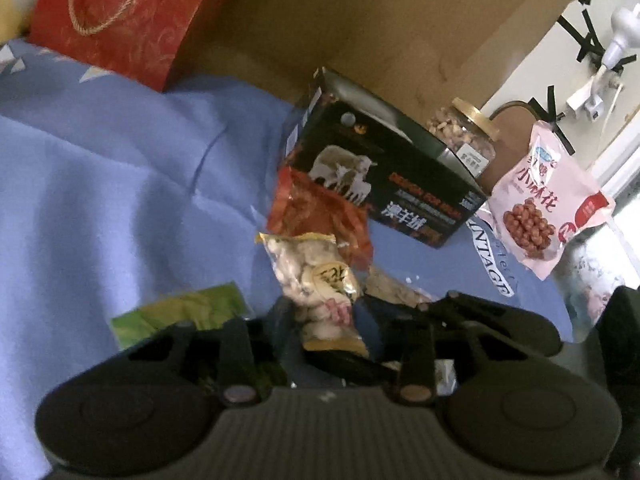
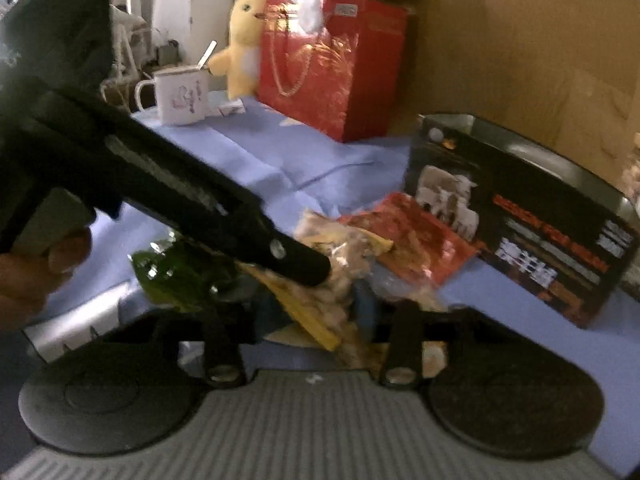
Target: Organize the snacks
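- The worktop [image 1: 100, 168] in front of me is covered with a wrinkled blue cloth, with a strip of printed lettering at its right edge.
- A large cardboard box [image 1: 400, 20] stands at the back, and a red gift bag [image 1: 120, 20] with gold patterns and a cord handle stands against its left side.
- From my right wrist view, a yellow plush chick [image 2: 242, 44] sits beside the gift bag, and a white mug [image 2: 182, 98] stands near it on the cloth; pale curtains hang behind.
- A black carton [image 1: 384, 184] printed with sheep stands open-topped in front of the cardboard box, with a gold-lidded glass jar [image 1: 466, 134] of nuts just behind it.
- A pink snack bag [image 1: 544, 208] leans at the right end of the carton.
- A red-orange packet [image 1: 320, 212] lies against the carton's front face.
- My left gripper [image 1: 332, 332] is clamped on a clear packet of pale snacks [image 1: 312, 276] with a yellow label, lifted in front of the red-orange packet.
- A green packet [image 1: 180, 312] lies on the cloth just left of that gripper.
- My right gripper [image 2: 316, 320] points at the same pile; its fingers stand apart with packets between them, but I cannot tell whether it grips anything.
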A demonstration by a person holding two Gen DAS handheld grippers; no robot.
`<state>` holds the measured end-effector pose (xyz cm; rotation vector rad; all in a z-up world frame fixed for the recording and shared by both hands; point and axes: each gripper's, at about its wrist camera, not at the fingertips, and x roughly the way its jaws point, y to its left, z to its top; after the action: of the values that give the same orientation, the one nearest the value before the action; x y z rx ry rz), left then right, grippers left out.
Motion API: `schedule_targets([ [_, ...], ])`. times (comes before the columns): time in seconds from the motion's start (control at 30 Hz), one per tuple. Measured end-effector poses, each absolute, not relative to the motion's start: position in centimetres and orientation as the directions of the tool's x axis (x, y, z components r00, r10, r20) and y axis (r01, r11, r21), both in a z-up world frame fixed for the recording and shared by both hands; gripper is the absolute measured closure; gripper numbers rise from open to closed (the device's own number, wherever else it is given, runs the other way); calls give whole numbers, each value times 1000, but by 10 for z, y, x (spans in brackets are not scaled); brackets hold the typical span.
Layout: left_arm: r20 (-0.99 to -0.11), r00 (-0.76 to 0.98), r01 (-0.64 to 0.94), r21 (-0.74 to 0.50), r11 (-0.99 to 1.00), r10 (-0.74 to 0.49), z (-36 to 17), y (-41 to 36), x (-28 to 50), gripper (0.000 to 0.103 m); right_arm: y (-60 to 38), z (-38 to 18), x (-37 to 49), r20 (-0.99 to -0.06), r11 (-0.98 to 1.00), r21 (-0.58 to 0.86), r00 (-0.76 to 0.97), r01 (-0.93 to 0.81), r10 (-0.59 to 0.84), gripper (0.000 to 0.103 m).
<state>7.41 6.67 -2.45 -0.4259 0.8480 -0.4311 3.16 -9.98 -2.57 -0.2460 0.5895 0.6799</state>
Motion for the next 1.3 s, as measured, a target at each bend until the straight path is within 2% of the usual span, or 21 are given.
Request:
schedule_targets([
  [0.07, -608, 583, 200, -536, 820, -540, -18, 68, 72, 71, -101, -23, 29, -563, 769, -18, 642, -639, 520, 67],
  [0.2, -552, 635, 291, -477, 830, -540, 19, 50, 72, 71, -112, -2, 20, -475, 800, -26, 711, -600, 518, 68],
  [0.37, -491, 655, 407, -411, 816, -574, 56, 10, 107, 71, -139, 28, 38, -357, 865, -88, 826, -494, 435, 68],
  [0.43, -478, 652, 434, -402, 806, -589, 61, -11, 128, 71, -154, 35, 56, -345, 893, -87, 854, -442, 389, 68],
  [0.53, -468, 676, 435, -371, 821, -569, 62, -38, 150, 54, -175, 37, 86, -346, 929, -89, 886, -359, 309, 67],
  [0.6, -466, 715, 408, -327, 853, -521, 62, -45, 154, 55, -187, 32, 103, -340, 955, -116, 915, -272, 219, 62],
  [0.67, -446, 722, 405, -349, 845, -529, 61, -37, 147, 55, -200, 29, 109, -347, 969, -138, 926, -206, 148, 60],
  [0.83, -468, 714, 374, -375, 849, -521, 49, -4, 118, 55, -241, 30, 71, -344, 969, 58, 906, -241, 246, 60],
  [1.0, -544, 656, 360, -384, 850, -523, 26, 15, 96, 55, -247, 3, 36, -476, 900, 224, 764, -373, 435, 55],
  [1.17, -628, 581, 297, -429, 853, -518, -5, 19, 89, 53, -215, -22, 3, -580, 885, 174, 682, -431, 446, 41],
  [1.23, -641, 530, 266, -496, 826, -555, -19, 21, 89, 54, -216, -23, 1, -561, 875, 245, 675, -418, 479, 41],
  [1.3, -617, 552, 251, -518, 818, -561, -24, 20, 83, 55, -219, -25, 6, -541, 844, 354, 647, -403, 536, 48],
])
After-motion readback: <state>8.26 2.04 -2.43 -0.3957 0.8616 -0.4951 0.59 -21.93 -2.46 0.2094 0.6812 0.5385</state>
